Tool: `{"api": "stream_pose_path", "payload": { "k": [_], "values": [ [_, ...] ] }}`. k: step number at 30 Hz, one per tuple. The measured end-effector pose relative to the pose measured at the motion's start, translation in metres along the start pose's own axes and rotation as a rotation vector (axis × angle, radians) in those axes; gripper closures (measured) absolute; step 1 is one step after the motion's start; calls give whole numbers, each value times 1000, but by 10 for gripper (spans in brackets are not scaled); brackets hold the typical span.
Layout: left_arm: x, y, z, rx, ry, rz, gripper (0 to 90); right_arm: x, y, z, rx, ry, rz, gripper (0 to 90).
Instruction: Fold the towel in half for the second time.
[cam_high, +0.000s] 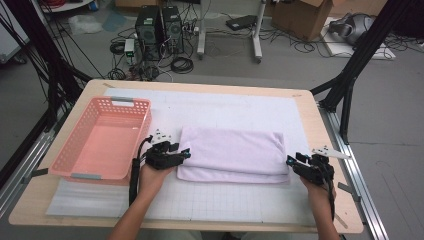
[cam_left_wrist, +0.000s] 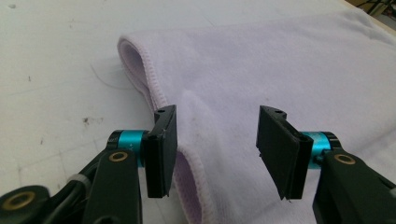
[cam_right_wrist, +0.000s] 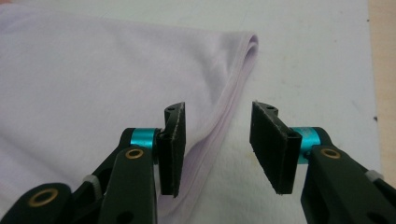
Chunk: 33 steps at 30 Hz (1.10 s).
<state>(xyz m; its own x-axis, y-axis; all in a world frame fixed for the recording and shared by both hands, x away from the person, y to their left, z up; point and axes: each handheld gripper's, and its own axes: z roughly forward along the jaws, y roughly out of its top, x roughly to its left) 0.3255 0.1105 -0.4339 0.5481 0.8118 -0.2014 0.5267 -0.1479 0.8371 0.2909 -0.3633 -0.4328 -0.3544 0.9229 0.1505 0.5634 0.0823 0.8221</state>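
Lying flat on the white gridded mat (cam_high: 235, 200) in the middle of the pale wooden counter (cam_high: 310, 115), a folded pale-lilac terry towel (cam_high: 232, 152) is sitting just right of a salmon-pink perforated plastic basket (cam_high: 102, 137). Left gripper (cam_high: 186, 152) is hovering at the towel's left end, near corner; right gripper (cam_high: 290, 160) is at the towel's right end, near corner. Both are held in the person's hands coming in from the bottom of the high view.

In the left gripper view, the left gripper (cam_left_wrist: 217, 140) is pointing along the towel (cam_left_wrist: 280, 70), its black fingers (cam_left_wrist: 161, 149) standing partly apart, roughly half spread. The towel's stitched folded edge is running between them, but the pads are not pressing on the cloth; gaps are showing on both sides.

In the right gripper view, the right gripper (cam_right_wrist: 217, 140) is the same: fingers (cam_right_wrist: 275, 144) are about half spread, the towel's (cam_right_wrist: 93, 84) layered hem is passing just beside the left pad, and bare mat (cam_right_wrist: 317, 60) is showing under the gap. Whether that pad is brushing the hem I cannot tell; nothing is clamped.

The basket is well apart from the right gripper and near the left one.
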Motion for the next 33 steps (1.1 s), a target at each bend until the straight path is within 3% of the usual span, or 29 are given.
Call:
{"api": "stream_pose_path", "payload": {
  "k": [5,10,14,19,22,33],
  "values": [
    [-2,-11,-5,13,-17,-2,526,3,-7,-10,15,54,5,550],
    [-3,-19,-13,15,-26,-43,572,15,-9,-20,1,105,1,550],
    [-3,-21,-15,16,-25,-47,636,21,-12,-17,26,115,-26,573],
    [-4,-23,-15,29,-30,-33,738,20,-17,-10,69,111,-17,640],
    [-6,-23,-15,30,-33,-18,855,18,-18,-10,77,133,-1,814],
    [-11,-22,-36,-41,-75,-67,869,13,-12,-27,10,130,14,843]
  ]
}}
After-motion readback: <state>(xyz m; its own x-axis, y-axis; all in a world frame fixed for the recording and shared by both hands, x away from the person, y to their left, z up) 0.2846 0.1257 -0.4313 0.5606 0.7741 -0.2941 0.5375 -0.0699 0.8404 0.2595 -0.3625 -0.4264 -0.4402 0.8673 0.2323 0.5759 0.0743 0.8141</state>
